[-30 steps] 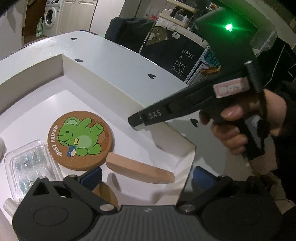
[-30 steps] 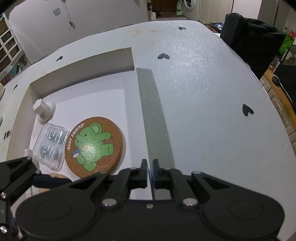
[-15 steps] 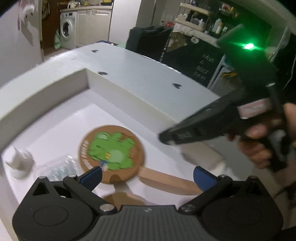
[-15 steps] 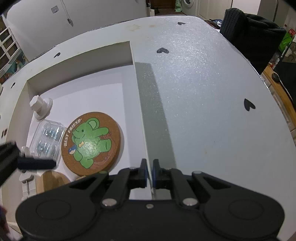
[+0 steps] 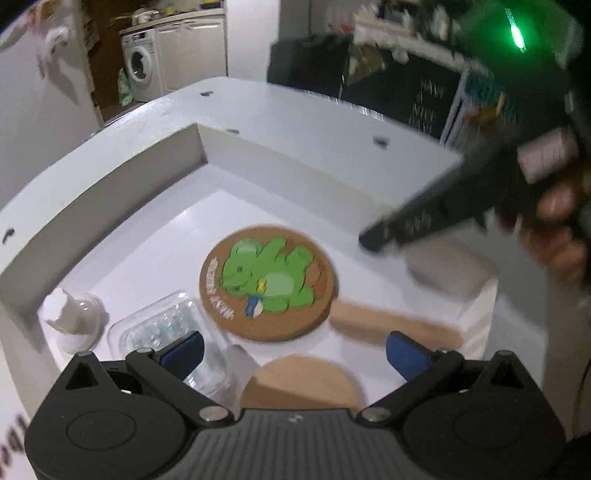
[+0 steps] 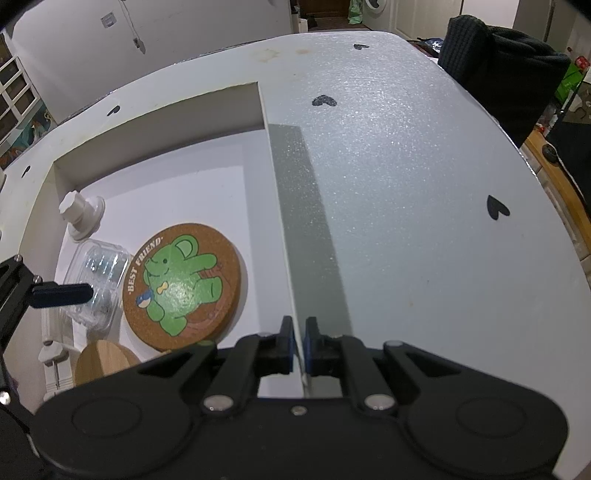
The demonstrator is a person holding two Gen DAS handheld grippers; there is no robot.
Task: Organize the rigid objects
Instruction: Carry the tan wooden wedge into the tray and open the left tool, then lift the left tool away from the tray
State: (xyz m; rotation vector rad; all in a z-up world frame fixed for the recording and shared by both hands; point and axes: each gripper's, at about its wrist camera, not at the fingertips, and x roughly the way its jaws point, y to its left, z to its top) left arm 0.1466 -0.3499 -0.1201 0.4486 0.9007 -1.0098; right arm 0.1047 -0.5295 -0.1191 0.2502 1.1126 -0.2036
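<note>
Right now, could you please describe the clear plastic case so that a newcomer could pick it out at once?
Look inside the shallow white box on the table. Left of the round cork coaster with the green bear lies the clear plastic case, the only see-through, rectangular item there.

this was a home, prob. a kitchen/utility area. a front-loading washing machine (image 5: 138, 65) sat under a counter w/ white cupboard doors (image 5: 192, 51) beside it. a dark chalkboard sign (image 5: 424, 107) w/ handwritten text hung at the back, shelves (image 5: 406, 22) of household clutter above it. the white table (image 6: 406, 184) had little black heart stickers; a dark garment (image 6: 502, 62) lay draped beyond its edge.
</note>
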